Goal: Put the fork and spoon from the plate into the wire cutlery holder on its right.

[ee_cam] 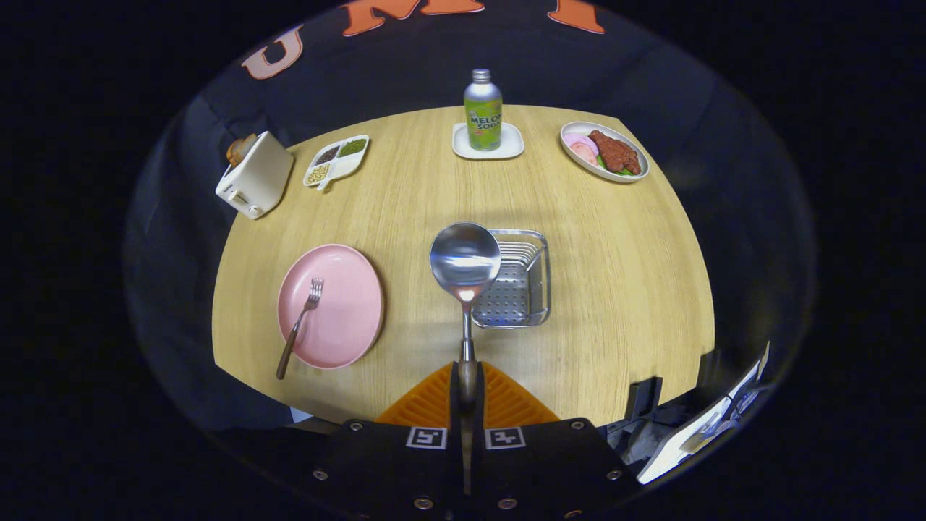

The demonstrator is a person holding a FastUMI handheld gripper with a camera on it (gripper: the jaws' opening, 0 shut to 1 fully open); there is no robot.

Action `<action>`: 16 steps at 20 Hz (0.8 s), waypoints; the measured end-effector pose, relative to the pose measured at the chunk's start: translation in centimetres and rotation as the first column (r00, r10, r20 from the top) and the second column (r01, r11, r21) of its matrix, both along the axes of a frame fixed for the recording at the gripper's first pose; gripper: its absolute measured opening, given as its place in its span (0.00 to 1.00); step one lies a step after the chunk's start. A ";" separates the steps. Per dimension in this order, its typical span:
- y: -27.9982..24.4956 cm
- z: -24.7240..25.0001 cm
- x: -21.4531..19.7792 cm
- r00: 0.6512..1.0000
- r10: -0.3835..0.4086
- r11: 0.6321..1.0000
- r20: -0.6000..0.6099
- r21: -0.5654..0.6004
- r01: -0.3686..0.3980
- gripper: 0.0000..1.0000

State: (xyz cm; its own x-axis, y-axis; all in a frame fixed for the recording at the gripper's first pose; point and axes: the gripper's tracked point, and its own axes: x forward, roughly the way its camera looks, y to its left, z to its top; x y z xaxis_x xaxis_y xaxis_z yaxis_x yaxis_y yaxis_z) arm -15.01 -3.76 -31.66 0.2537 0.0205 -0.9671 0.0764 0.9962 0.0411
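Your gripper [467, 387] is pinching the spoon [465, 264] by its handle, bowl raised over the near-left corner of the wire cutlery holder [527, 278].

Hidden: spoon's handle end sits between the ribbed fingers [427, 401], and its bowl covers part of the holder's left rim; can't tell if it touches. Count: 1 fork [300, 325] w/ dark handle lies on 1 round pink plate [331, 305], handle tip past the rim; 1 shiny metal holder w/ perforated floor. Beyond, on the wood-grain table [615, 289]: 1 toaster [255, 176], 1 divided dish [336, 161], 1 bottle [482, 110] on a coaster, 1 oval food plate [604, 150].
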 end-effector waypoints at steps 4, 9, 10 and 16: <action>-1.7 -1.4 -0.2 0.999 0.002 1.000 -0.037 -0.024 -0.003 0.05; -2.8 -2.5 0.5 0.997 0.008 1.000 -0.079 -0.022 -0.009 0.05; -3.0 -2.6 0.6 0.996 0.011 1.000 -0.084 -0.025 -0.013 0.05; -4.1 -2.9 1.9 0.993 0.037 0.998 -0.112 -0.041 -0.042 0.08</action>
State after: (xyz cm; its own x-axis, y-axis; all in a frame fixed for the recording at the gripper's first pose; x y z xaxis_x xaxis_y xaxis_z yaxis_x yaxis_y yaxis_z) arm -13.15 -7.89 -34.54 0.1446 -0.0142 -0.9894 0.0383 0.9992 -0.0087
